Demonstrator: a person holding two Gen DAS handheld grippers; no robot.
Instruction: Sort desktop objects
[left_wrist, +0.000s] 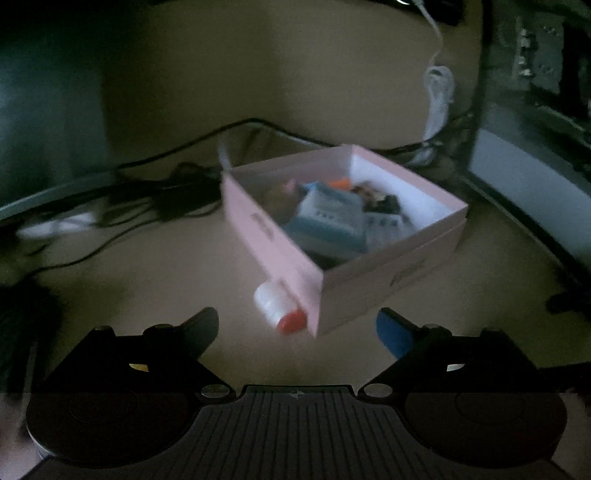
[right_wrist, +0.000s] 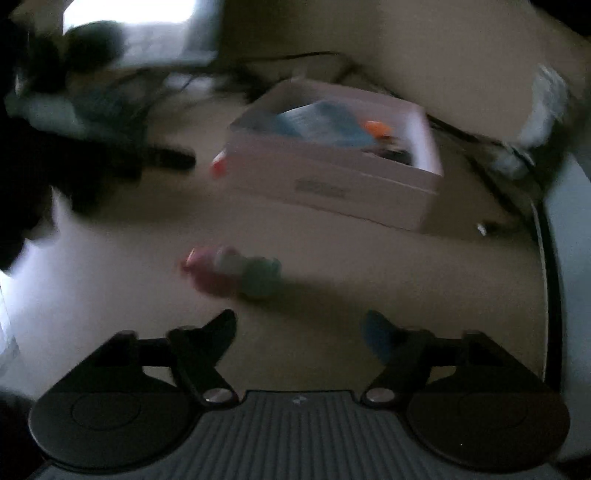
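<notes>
A pink cardboard box (left_wrist: 373, 280) sits on the beige desk with several small items inside, among them a blue-grey packet (left_wrist: 325, 218) and something orange (left_wrist: 341, 183). A white bottle with a red cap (left_wrist: 279, 308) lies against the box's near corner. My left gripper (left_wrist: 297, 328) is open just short of that bottle, nothing between its fingers. In the right wrist view the same box (right_wrist: 332, 173) lies further off, the bottle's red cap (right_wrist: 218, 166) showing at its left end. A blurred pink, white and teal object (right_wrist: 232, 273) lies on the desk ahead of my open right gripper (right_wrist: 299, 328).
Black cables (left_wrist: 155, 184) and a black adapter trail across the desk left of the box. A white cable (left_wrist: 437, 99) hangs at the back right. A dark monitor base and computer case (left_wrist: 532, 155) stand at the right. A dark shape (right_wrist: 29, 177) fills the right wrist view's left side.
</notes>
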